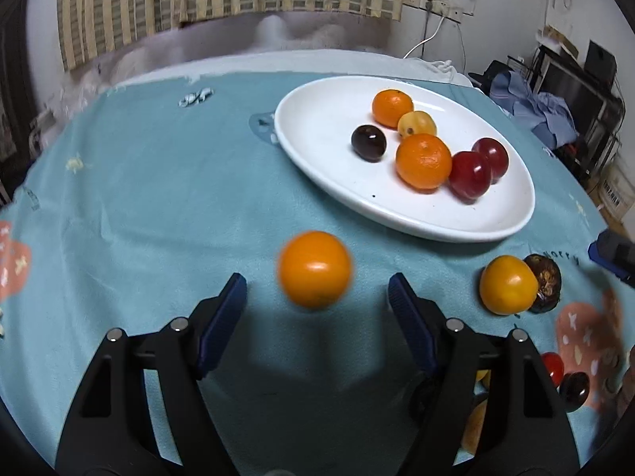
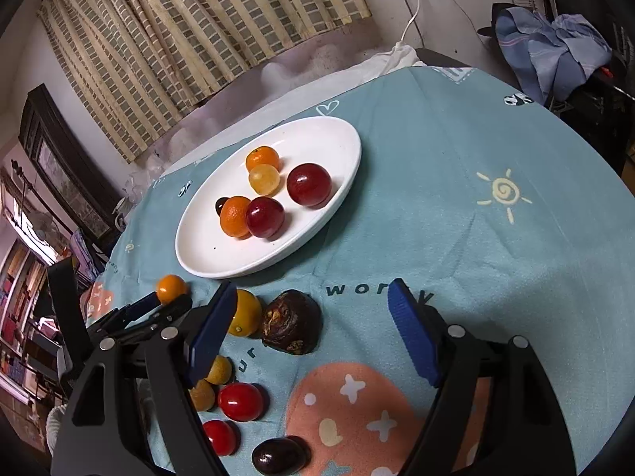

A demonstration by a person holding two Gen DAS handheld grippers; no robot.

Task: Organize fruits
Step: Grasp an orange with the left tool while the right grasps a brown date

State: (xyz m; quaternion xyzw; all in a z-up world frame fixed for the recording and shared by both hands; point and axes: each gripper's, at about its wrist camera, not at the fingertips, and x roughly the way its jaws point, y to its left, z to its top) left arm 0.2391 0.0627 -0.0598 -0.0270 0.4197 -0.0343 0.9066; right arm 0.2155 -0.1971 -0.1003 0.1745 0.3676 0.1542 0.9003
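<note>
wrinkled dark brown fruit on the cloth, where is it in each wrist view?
Left wrist view: wrinkled dark brown fruit sits at the right edge, on the cloth, tucked behind and touching an orange fruit, below the plate.
Right wrist view: it lies low centre-left, just right of the same orange fruit, near the printed lettering.
Shared landmark: the white oval plate, beyond it in both views.

Teal tablecloth — striped curtain
</note>
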